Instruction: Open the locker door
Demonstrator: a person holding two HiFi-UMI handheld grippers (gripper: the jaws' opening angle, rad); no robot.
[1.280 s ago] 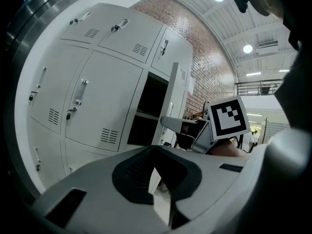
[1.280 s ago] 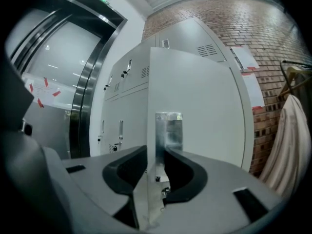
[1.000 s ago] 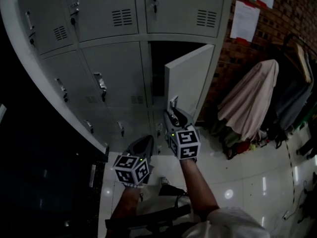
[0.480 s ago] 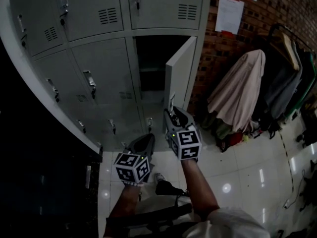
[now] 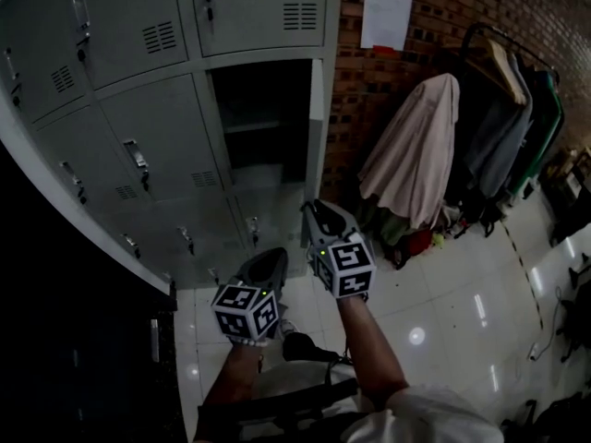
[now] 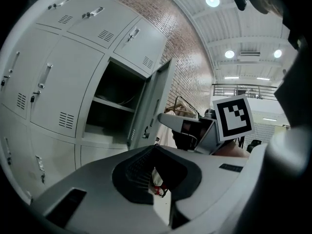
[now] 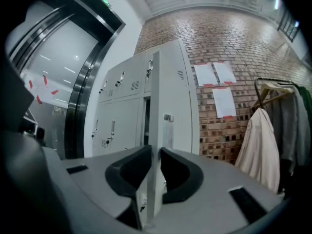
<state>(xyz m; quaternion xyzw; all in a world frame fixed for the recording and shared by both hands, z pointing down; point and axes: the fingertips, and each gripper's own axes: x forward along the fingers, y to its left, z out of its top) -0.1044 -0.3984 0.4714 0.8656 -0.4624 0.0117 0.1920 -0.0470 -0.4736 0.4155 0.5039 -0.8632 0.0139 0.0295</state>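
The grey locker door [image 5: 317, 127] stands swung out, edge-on in the head view, beside its dark open compartment [image 5: 259, 118]. My right gripper [image 5: 312, 207] points level at the door's free edge. In the right gripper view that edge [image 7: 155, 91] runs straight through the gap of the right gripper [image 7: 153, 150]. Its jaws have just been closing and their pads lie against the edge on both sides. My left gripper [image 5: 274, 255] hangs lower and to the left, away from the lockers. In its own view the left gripper [image 6: 153, 147] is shut with nothing held, and the door [image 6: 158, 96] and the right gripper [image 6: 183, 126] show beyond.
Closed lockers [image 5: 152, 137] fill the bank to the left and above. A brick wall with paper sheets [image 5: 386, 15] and a rack of hanging coats [image 5: 416, 146] stand to the right. Glossy floor tiles [image 5: 443, 312] spread below, and a dark glass panel [image 5: 83, 358] is at the left.
The door has swung further out, from half open to edge-on. The lockers have slid left in the head view, bringing more of the coat rack into sight. Both grippers keep their places in the picture.
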